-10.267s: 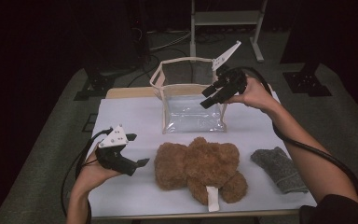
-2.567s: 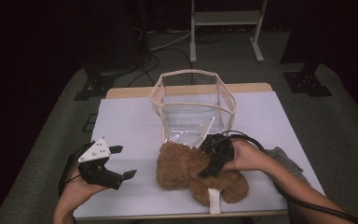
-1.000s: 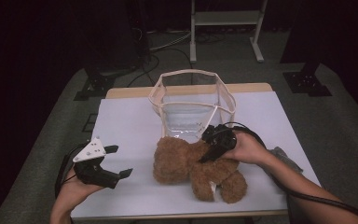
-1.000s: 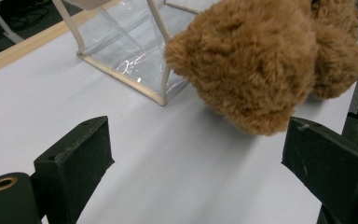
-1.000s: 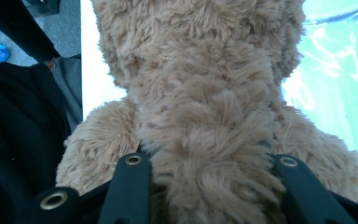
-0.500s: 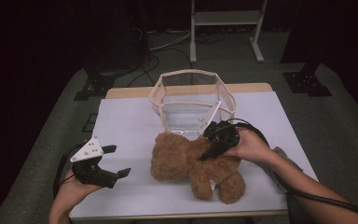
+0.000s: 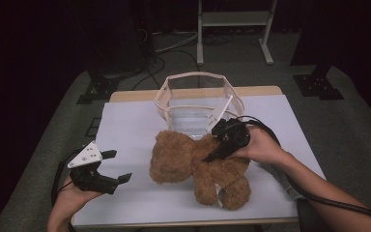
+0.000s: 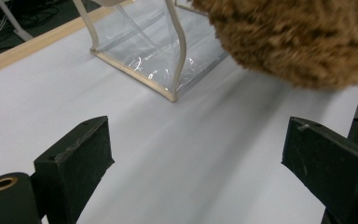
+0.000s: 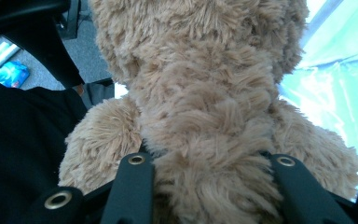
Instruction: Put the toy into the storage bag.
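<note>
Teddy bear lies on the table, just in front of the clear bag, its head toward the left, legs at the near edge. Right gripper is on its middle; in the right gripper view the fingers are clamped on a thick fold of plush at the bear, fur bulging between them. Left gripper hovers near the left front of the table, apart from the bear, fingers spread wide with nothing between; bear and bag show ahead of it.

Handling, as a guess: bear looks light, soft, squashy, not fragile, not slippery since the pile gives good bite. It will flop and sag from a single pinch, limbs dangling. Best hold looks like the torso or neck, a deep bite of stuffing rather than fur tips alone; a second hold at the head would steady it. Bag is thin clear plastic with stiff beige trim, mouth open upward, likely to tip or slide if pushed.

Surface: flat white top, smooth, wood edge at the far side, grey cloth at the right by the forearm. Room: dark, grey carpet, cables, a white metal stand behind.
</note>
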Demonstrator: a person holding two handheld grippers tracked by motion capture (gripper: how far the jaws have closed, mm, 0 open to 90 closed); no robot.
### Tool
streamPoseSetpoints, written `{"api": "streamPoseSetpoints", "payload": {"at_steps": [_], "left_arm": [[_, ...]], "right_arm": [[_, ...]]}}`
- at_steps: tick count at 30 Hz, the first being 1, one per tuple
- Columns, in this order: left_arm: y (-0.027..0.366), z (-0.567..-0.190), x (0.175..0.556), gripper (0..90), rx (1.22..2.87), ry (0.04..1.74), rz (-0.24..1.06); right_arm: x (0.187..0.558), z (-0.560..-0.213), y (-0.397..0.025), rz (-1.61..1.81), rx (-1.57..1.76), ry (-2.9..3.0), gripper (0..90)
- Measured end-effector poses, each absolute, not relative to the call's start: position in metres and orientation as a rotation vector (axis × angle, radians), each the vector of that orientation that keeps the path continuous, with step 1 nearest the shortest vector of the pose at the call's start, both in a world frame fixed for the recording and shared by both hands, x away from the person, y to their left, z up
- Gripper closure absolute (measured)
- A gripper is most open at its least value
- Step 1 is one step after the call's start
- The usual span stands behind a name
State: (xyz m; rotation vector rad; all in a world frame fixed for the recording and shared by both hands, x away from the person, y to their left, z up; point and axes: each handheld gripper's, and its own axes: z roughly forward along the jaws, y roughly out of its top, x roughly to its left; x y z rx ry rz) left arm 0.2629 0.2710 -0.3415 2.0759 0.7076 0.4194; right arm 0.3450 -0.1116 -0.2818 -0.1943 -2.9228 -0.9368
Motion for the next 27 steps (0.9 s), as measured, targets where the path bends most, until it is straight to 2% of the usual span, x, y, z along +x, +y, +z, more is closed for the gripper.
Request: {"api": "streamPoseSetpoints", "payload": {"at_steps": [27], "left_arm": [[0.282,-0.346,0.266,7.1,2.061,0.746,0.424]], "right_arm": [[0.343,-0.18,-0.096,-1.012,-0.151,-2.947,65.0]]}}
